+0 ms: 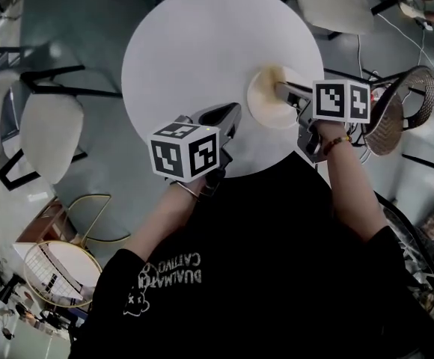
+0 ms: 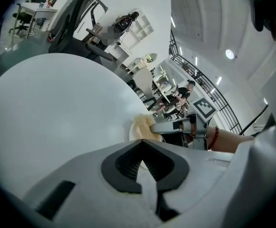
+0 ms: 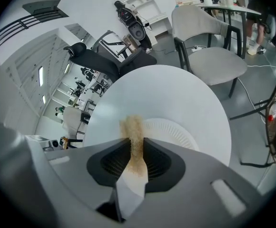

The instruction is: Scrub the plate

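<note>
- Two claws in the head view. The right claw (image 1: 283,90) is over the plate (image 1: 271,107), pinching a tan sponge (image 1: 269,75) at the plate's far rim. The plate sits on the round white surface (image 1: 202,43), near the edge closest to the person, right of centre.
- Left one?
- The left claw (image 1: 230,115) hangs just beside the plate's left rim. It looks apart from the plate, not on it.
- Left gripper view?
- Left claw (image 2: 142,151) is pressed together with nothing between the pads. Beyond it are the plate (image 2: 132,134), the sponge (image 2: 144,125) and the right claw (image 2: 155,126) reaching in from the right.
- Right gripper view?
- Right claw (image 3: 134,148) is clamped on the sponge (image 3: 132,125), which sticks out past the tips to the rim of the plate (image 3: 171,132). I can't judge the contact pressure.
- Risks?
- The plate looks unrestrained. Scrub strokes could drag it over the smooth surface (image 3: 166,89). It sits near the edge, so a pull toward the person may send it off. The sponge is also in a narrow pinch, and side load could twist it out. I'd pin the rim with the left claw first.
</note>
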